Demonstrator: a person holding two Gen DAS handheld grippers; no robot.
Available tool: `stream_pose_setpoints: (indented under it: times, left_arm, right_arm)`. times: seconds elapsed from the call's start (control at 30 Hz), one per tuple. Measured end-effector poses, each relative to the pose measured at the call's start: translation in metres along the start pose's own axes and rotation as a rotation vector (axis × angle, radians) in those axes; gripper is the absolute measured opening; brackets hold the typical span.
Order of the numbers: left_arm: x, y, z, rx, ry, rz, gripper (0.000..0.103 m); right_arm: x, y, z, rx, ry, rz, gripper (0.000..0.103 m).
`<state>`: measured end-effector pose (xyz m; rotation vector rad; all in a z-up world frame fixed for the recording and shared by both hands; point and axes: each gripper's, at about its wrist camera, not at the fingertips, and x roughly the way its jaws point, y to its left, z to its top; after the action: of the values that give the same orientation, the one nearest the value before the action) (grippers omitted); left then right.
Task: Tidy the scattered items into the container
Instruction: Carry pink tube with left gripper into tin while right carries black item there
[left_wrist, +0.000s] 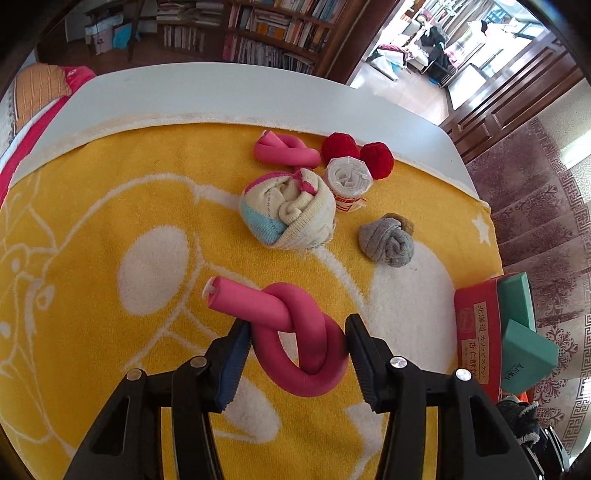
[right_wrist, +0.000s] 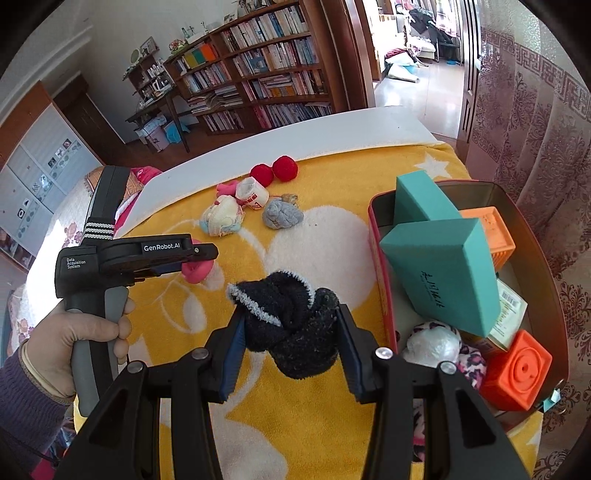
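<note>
A knotted pink foam tube (left_wrist: 299, 332) lies between the jaws of my left gripper (left_wrist: 295, 332), and both pads press its loop. My right gripper (right_wrist: 291, 325) is shut on a black fuzzy sock ball (right_wrist: 291, 325), just left of the red tin container (right_wrist: 380, 258). In the right wrist view the left gripper (right_wrist: 207, 258) shows from the side with the pink tube (right_wrist: 197, 273) at its tip. Further back on the yellow towel (left_wrist: 110, 184) lie a cream sock ball (left_wrist: 288, 210), a grey sock ball (left_wrist: 388, 240), a white roll (left_wrist: 347, 179), another pink tube (left_wrist: 284, 149) and two red pompoms (left_wrist: 340, 147).
The tin holds teal boxes (right_wrist: 443, 258), orange cubes (right_wrist: 517, 369) and a spotted bundle (right_wrist: 436, 343). A person's hand (right_wrist: 74, 343) grips the left handle. The white table edge (left_wrist: 221, 96) runs behind the towel; a patterned curtain (right_wrist: 535, 147) hangs at the right.
</note>
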<state>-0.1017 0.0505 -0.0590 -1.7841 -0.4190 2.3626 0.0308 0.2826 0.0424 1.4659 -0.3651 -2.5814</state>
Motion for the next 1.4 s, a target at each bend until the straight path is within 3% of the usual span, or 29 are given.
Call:
stream_pose_setpoints:
  times: [0.23, 0.53, 0.77, 0.97, 1.03, 1.4]
  left_arm:
    - [-0.021, -0.066, -0.021, 0.065, -0.003, -0.113, 0.054]
    - [-0.028, -0.170, -0.077, 0.206, 0.081, -0.259, 0.054]
    - [-0.025, -0.219, -0.103, 0.274, 0.117, -0.308, 0.054]
    - [-0.014, -0.243, -0.106, 0.279, 0.137, -0.342, 0.055]
    - [-0.011, -0.245, -0.106, 0.250, 0.154, -0.331, 0.079]
    - [-0.027, -0.230, -0.102, 0.191, 0.109, -0.325, 0.080]
  right_arm:
    - [-0.035, -0.031, -0.010, 0.056, -0.049, -0.038, 0.050]
    - [-0.083, -0.100, -0.029, 0.203, -0.109, -0.129, 0.050]
    - [-0.096, -0.122, -0.044, 0.217, -0.113, -0.151, 0.050]
    - [-0.095, -0.127, -0.058, 0.210, -0.095, -0.137, 0.050]
    - [-0.097, -0.128, -0.060, 0.206, -0.095, -0.134, 0.050]
    - [-0.093, -0.125, -0.056, 0.179, -0.094, -0.108, 0.050]
